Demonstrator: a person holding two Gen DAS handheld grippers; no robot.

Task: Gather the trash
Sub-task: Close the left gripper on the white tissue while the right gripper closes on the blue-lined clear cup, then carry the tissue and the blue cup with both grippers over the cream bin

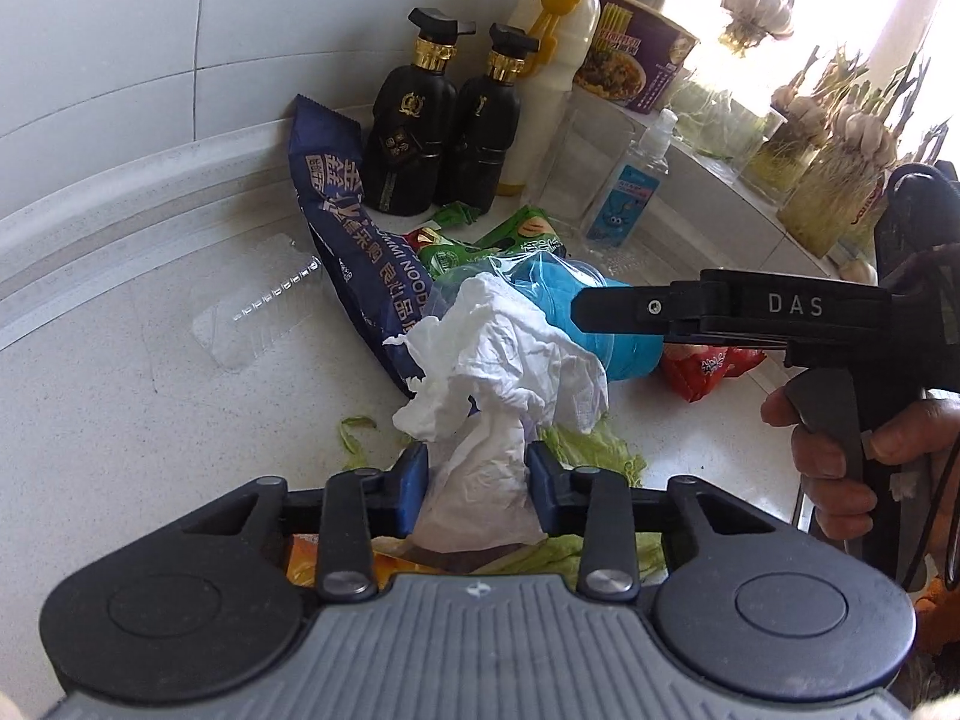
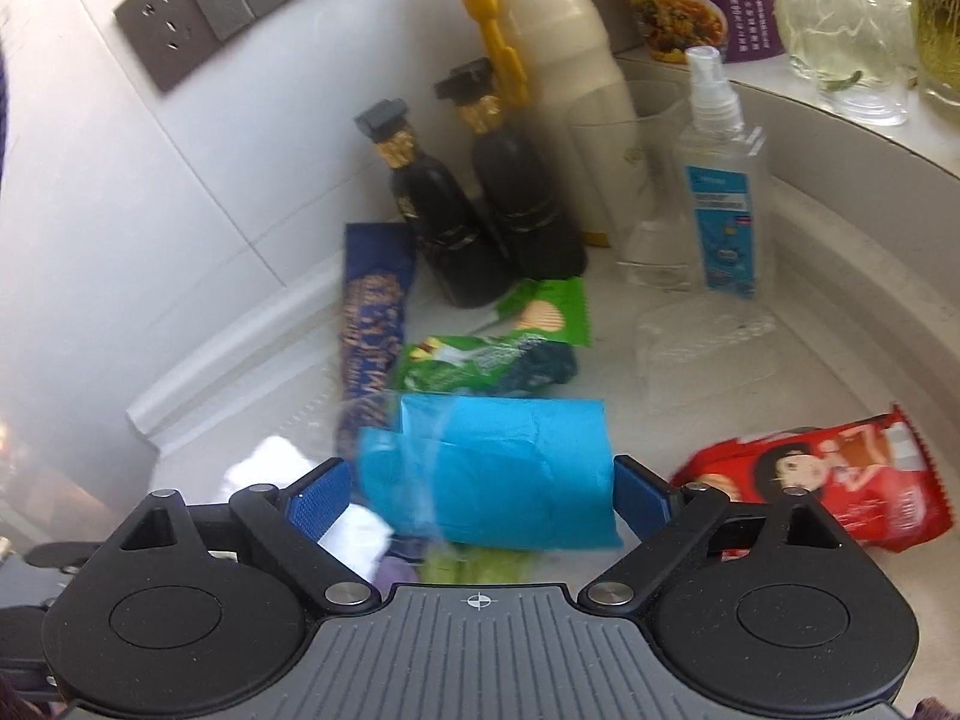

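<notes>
On the white countertop [image 1: 150,420], crumpled white tissue [image 1: 498,360] lies atop the litter pile, clamped at its lower end between the left gripper [image 1: 478,486] pads. Right gripper [image 2: 480,492] jaws stand spread, straddling a blue plastic roll [image 2: 498,468]. Red snack packet [image 2: 840,474] lies beside.

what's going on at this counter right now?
A person is clearing trash off a kitchen counter with a handheld gripper in each hand. The left gripper has its fingers pinched on a crumpled white tissue. The right gripper is wide open, its fingers straddling a blue plastic roll without clearly pressing it. Snack wrappers and lettuce scraps lie around; nothing looks lifted yet.
</notes>
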